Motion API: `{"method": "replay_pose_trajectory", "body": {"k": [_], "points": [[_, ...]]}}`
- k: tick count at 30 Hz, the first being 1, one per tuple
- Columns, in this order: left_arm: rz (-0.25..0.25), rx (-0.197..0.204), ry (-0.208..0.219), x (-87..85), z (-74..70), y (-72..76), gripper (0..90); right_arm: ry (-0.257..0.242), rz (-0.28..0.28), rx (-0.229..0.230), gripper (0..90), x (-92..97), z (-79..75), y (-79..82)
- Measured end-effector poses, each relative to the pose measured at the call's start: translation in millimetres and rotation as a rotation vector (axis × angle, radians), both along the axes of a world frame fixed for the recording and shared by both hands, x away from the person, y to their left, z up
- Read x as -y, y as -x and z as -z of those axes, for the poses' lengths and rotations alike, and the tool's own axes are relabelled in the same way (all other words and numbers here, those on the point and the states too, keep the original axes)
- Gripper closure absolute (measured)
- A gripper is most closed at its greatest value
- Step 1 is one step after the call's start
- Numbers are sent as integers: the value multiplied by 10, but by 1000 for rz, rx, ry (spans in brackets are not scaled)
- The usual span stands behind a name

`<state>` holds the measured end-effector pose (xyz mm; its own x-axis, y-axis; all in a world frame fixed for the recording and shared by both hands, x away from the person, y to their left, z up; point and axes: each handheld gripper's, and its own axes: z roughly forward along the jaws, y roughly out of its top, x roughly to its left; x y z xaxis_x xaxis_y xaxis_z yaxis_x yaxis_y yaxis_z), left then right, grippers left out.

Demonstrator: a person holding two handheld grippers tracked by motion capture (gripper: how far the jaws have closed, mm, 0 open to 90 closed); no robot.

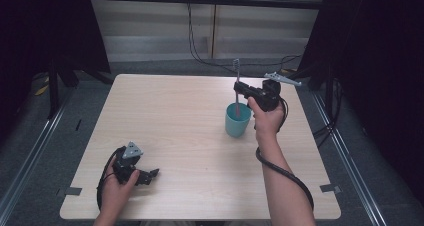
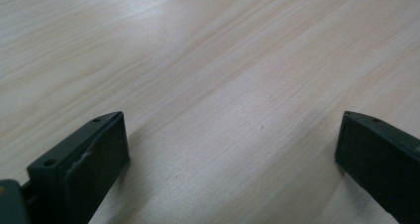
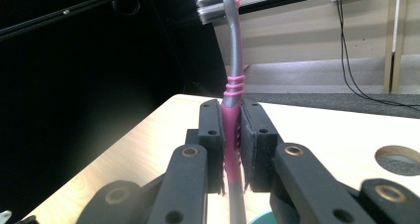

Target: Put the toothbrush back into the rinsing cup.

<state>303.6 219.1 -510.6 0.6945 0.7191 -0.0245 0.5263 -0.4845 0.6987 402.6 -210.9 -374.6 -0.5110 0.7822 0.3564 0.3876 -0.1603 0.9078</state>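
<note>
1. The right gripper point(image 1: 239, 89) is clamped on a toothbrush point(image 1: 237, 88), pads pressed on the pink grip section, so the brush stands upright with bristles at top. In the right gripper view point(image 3: 232, 144) the handle runs straight up between the pads.
2. The toothbrush hangs over the cup point(image 1: 237, 120), at about 2 o'clock from the table point(image 1: 175, 121) centre; its lower end dips inside the rim. Held vertical like this, it looks lined up for dropping in or lifting out of the cup; which one, I cannot tell.
3. The left gripper point(image 1: 150, 176) rests low at about 7 o'clock, jaws spread wide with nothing between them, parked clear of the work. In its own view point(image 2: 233, 149) bare wood lies between the pads.
4. Hard to read: the brush tip is hidden by the cup wall, so whether it touches the bottom is unclear. The bristle head is cut off at the top edge in the right gripper view, where the cup shows as a sliver at the bottom.
</note>
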Motion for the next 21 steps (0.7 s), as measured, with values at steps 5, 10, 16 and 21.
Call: {"method": "replay_pose_trajectory", "body": {"k": [5, 10, 16, 21], "points": [[0, -1, 0, 0, 0, 0, 0, 5, 8, 0, 808, 7, 22, -31], [0, -1, 1, 0, 0, 0, 0, 14, 17, 5, 808, 12, 58, -51], [0, -1, 1, 0, 0, 0, 0, 29, 19, 2, 807, 18, 104, -63], [7, -2, -7, -4, -3, -3, 0, 39, 30, -2, 807, 36, 156, -56]]}}
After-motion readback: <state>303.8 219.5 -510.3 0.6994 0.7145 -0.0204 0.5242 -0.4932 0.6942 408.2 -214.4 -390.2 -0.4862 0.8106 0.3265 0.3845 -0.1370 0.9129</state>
